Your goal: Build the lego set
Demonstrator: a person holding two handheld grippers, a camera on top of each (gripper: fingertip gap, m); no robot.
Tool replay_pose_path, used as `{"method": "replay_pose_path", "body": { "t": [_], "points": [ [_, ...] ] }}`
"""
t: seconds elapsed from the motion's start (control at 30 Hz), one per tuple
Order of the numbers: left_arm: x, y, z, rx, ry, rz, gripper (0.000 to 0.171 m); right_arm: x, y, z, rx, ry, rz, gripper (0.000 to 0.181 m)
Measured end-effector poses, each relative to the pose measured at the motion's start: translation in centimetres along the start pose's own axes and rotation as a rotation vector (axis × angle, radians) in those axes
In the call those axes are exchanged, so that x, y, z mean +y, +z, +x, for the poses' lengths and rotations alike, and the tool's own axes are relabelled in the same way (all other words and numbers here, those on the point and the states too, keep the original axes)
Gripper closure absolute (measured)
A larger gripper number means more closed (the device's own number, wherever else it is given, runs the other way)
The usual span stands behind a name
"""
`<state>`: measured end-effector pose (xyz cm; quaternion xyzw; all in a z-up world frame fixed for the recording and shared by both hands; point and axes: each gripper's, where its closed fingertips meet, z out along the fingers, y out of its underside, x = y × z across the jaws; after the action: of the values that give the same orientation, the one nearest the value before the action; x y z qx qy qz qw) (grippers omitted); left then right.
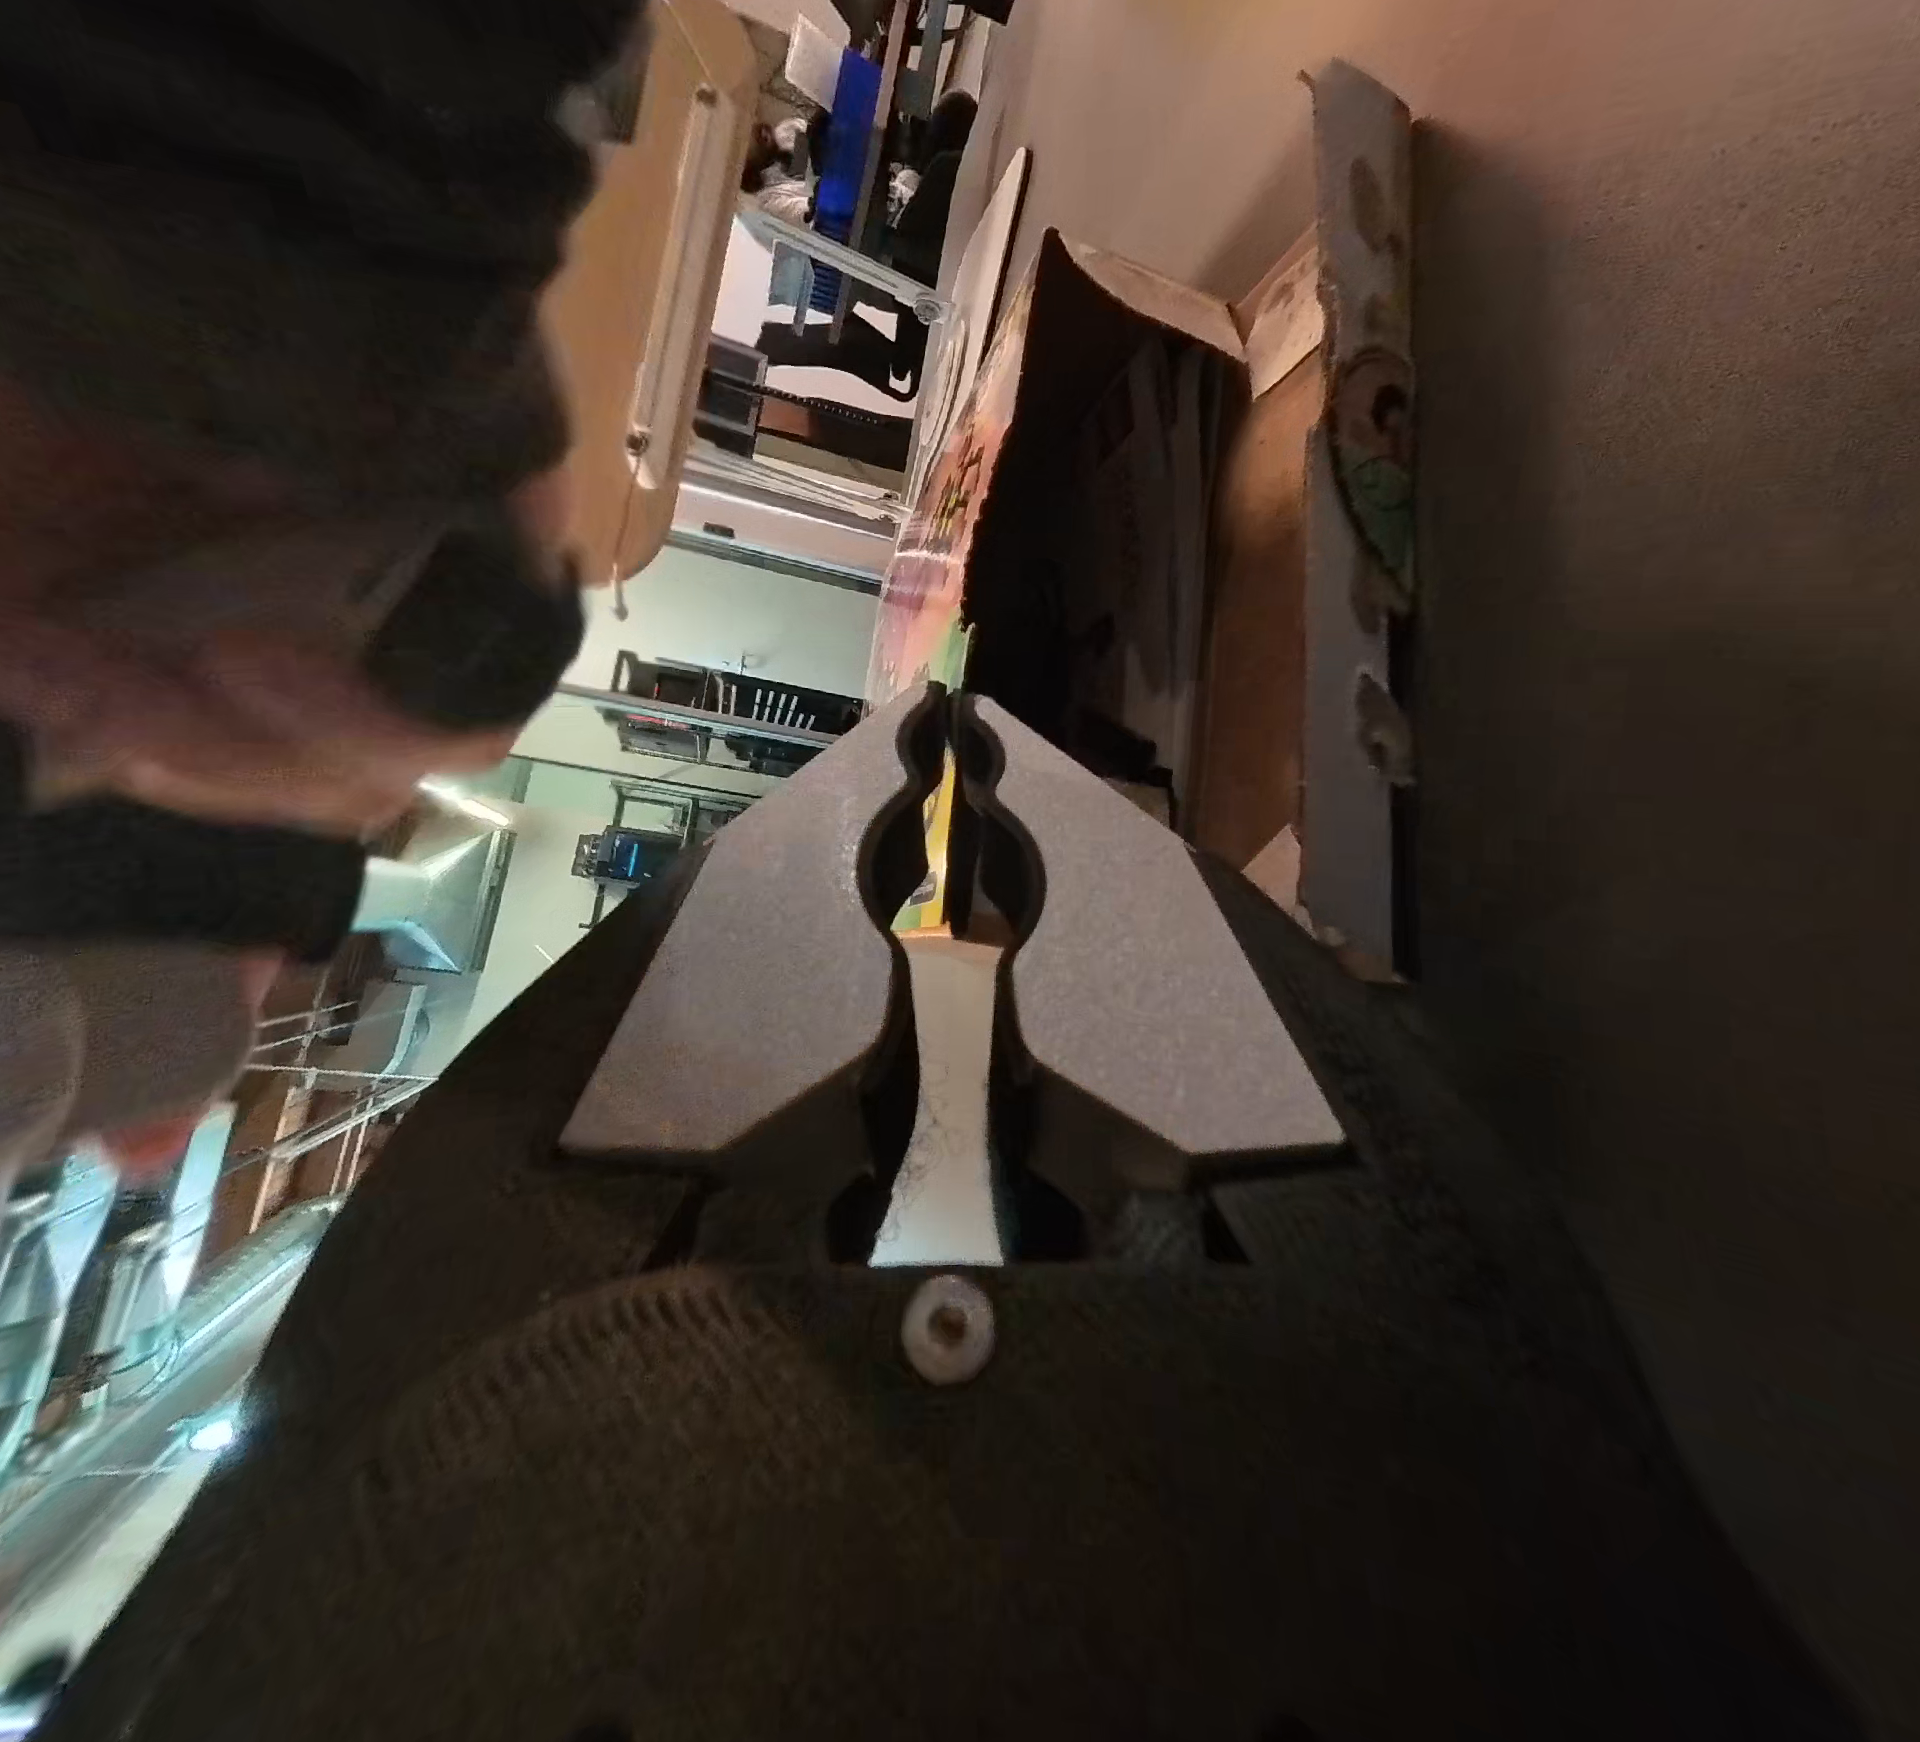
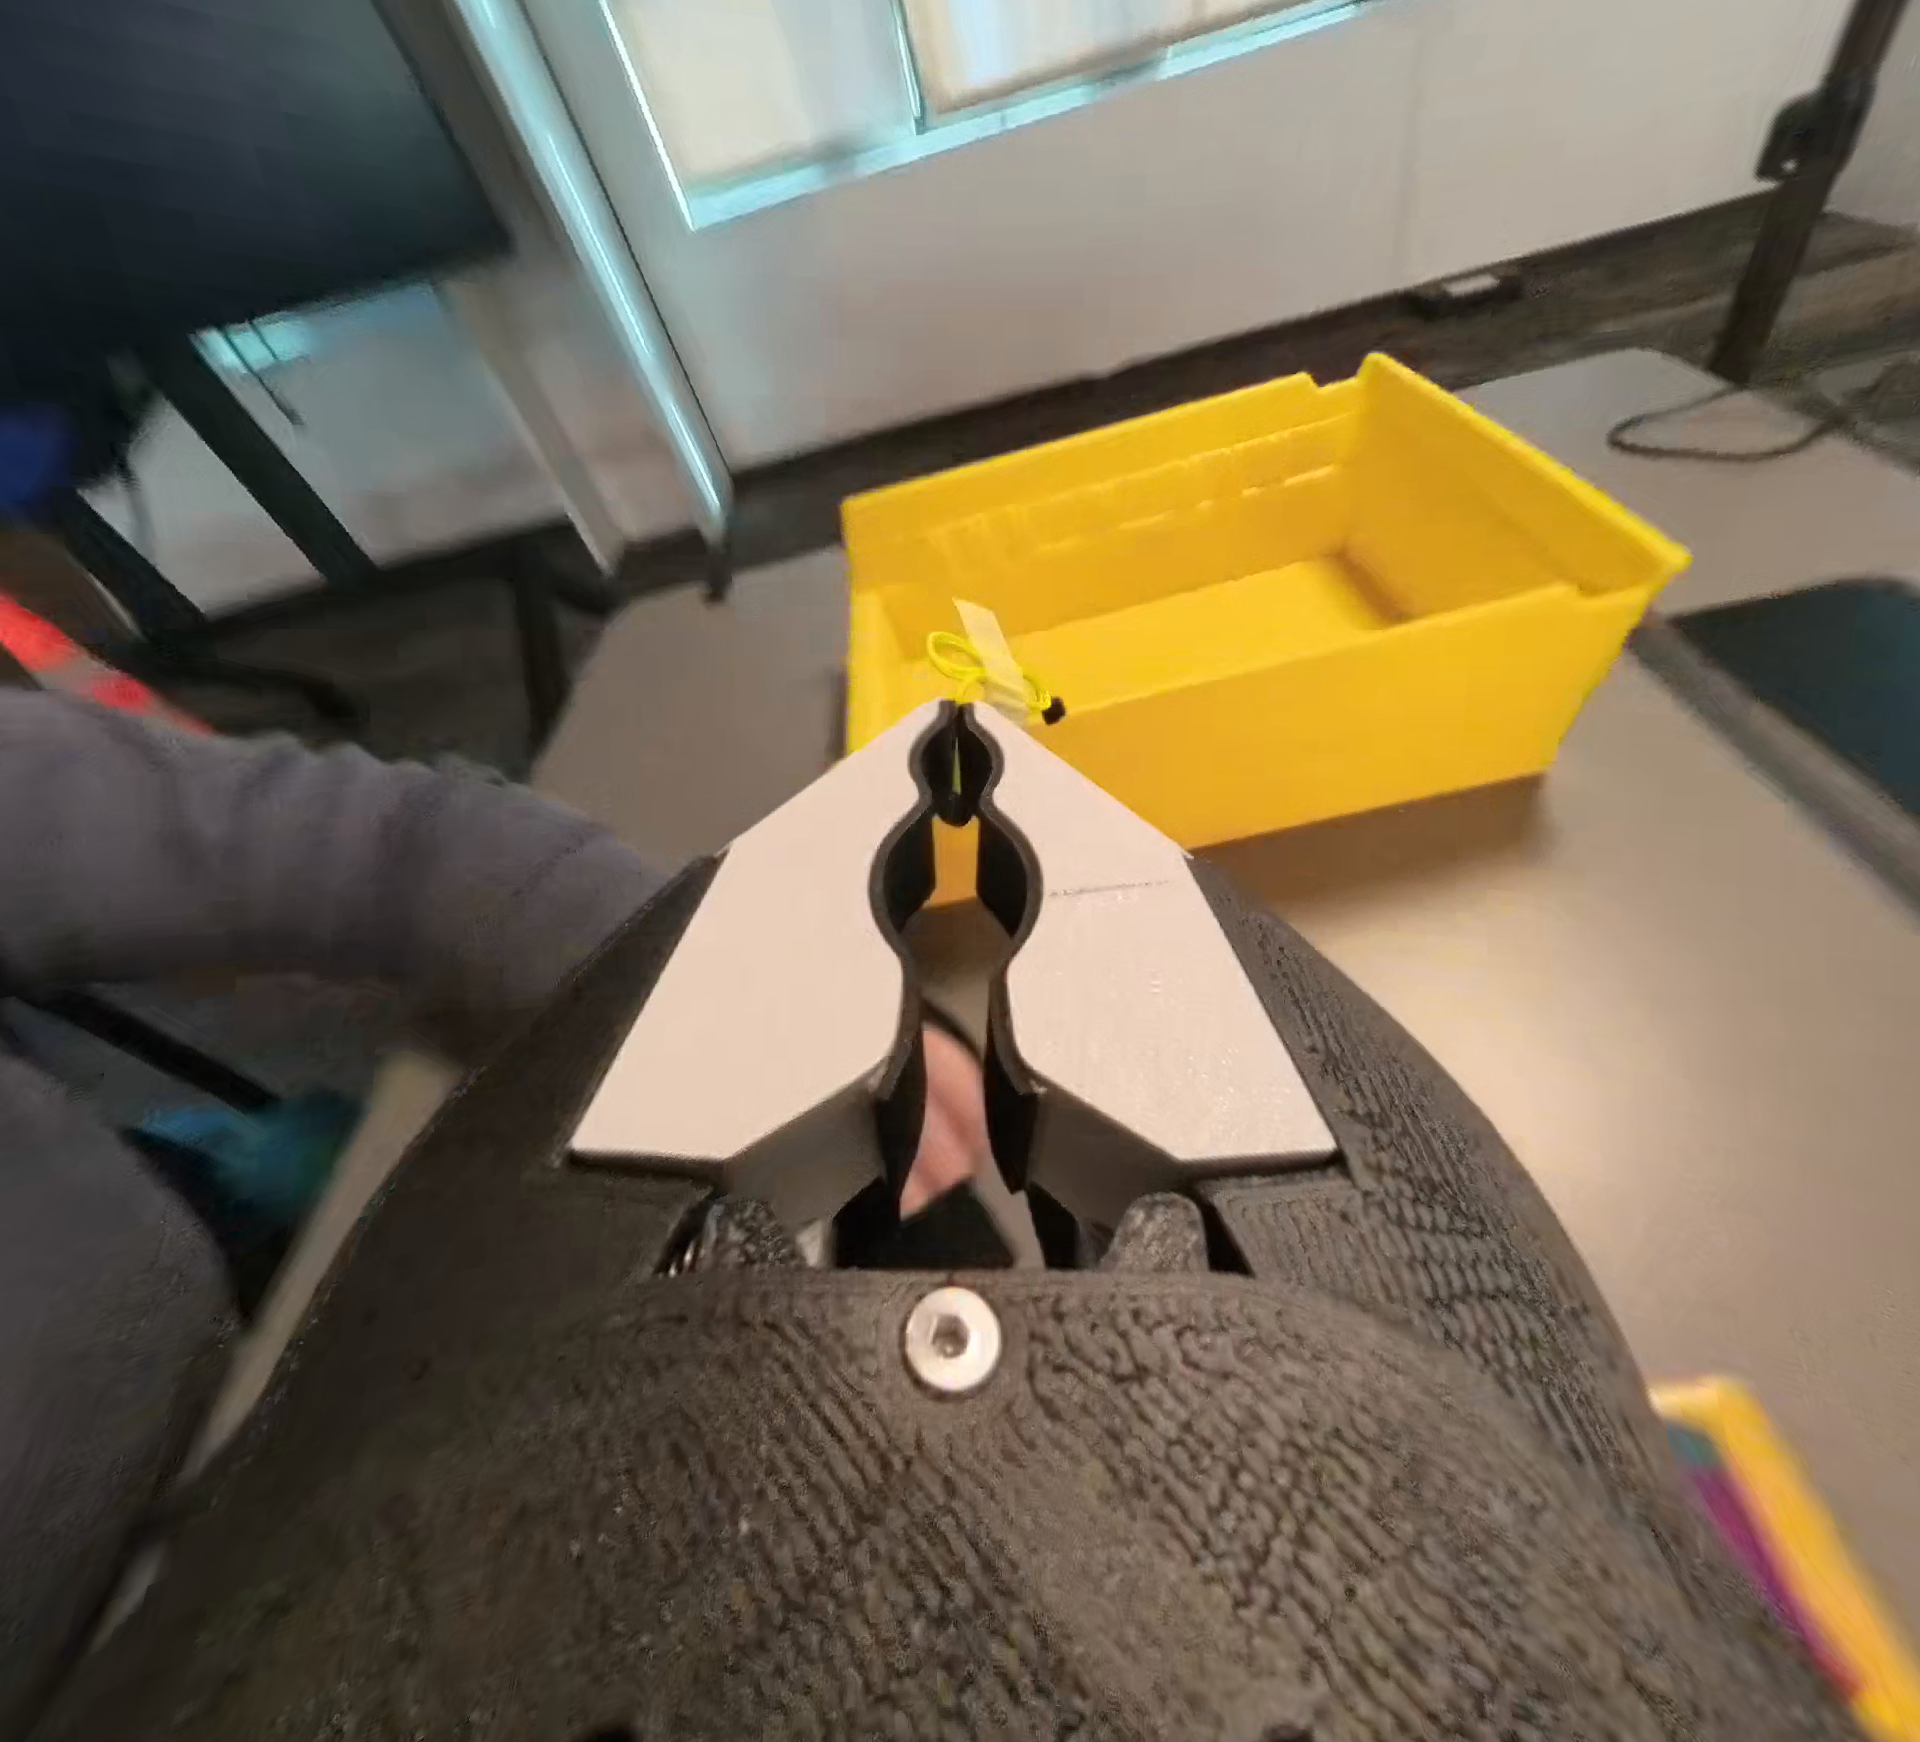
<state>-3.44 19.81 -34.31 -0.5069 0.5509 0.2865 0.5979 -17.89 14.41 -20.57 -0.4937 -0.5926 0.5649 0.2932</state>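
Right tool (image 2: pixel 957 713) pinches a small yellow piece (image 2: pixel 982 666); left tool (image 1: pixel 954 698) clenched on box edge (image 1: pixel 940 549).

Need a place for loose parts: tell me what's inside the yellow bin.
The yellow bin looks empty: bare floor and ribbed walls. Its near-left corner is hidden by the right hand-held gripper and the small yellow-green piece it pinches.

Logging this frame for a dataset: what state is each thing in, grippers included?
Left gripper: shut, holding nothing visible, rolled sideways.
Right gripper: shut on a small bag holding yellow string.
Yellow bin: upright on the table, looks empty.
Lego box: on its side, end torn open, flap hanging out.
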Motion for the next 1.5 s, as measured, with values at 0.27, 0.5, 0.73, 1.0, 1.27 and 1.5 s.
{"method": "replay_pose_path", "body": {
  "t": [0.27,0.5,0.73,1.0,1.27,1.5],
  "points": [
    [0.1,-0.2,0.1,0.006,-0.011,0.003,0.170,1.8,11.2,0.2,0.019,-0.330,-0.349,0.181],
    [0.2,-0.2,0.2,0.010,-0.014,0.003,0.170,4.2,14.2,1.3,0.096,-0.370,-0.456,0.158],
    [0.2,-0.2,0.3,0.015,-0.021,0.003,0.170,0.9,7.2,1.2,0.254,-0.357,-0.236,0.151],
    [0.5,-0.1,-1.6,-0.037,-0.192,0.005,0.170,3.1,-8.0,-0.7,0.565,-0.518,-0.120,0.151],
    [1.2,0.0,-3.2,-0.068,-0.375,0.011,0.170,14.6,-13.1,0.0,0.732,-0.768,-0.516,0.155],
    [0.4,-0.3,-3.1,-0.082,-0.287,0.025,0.171,17.2,-14.1,2.4,0.801,-0.861,-0.805,0.161]
  ]
}}
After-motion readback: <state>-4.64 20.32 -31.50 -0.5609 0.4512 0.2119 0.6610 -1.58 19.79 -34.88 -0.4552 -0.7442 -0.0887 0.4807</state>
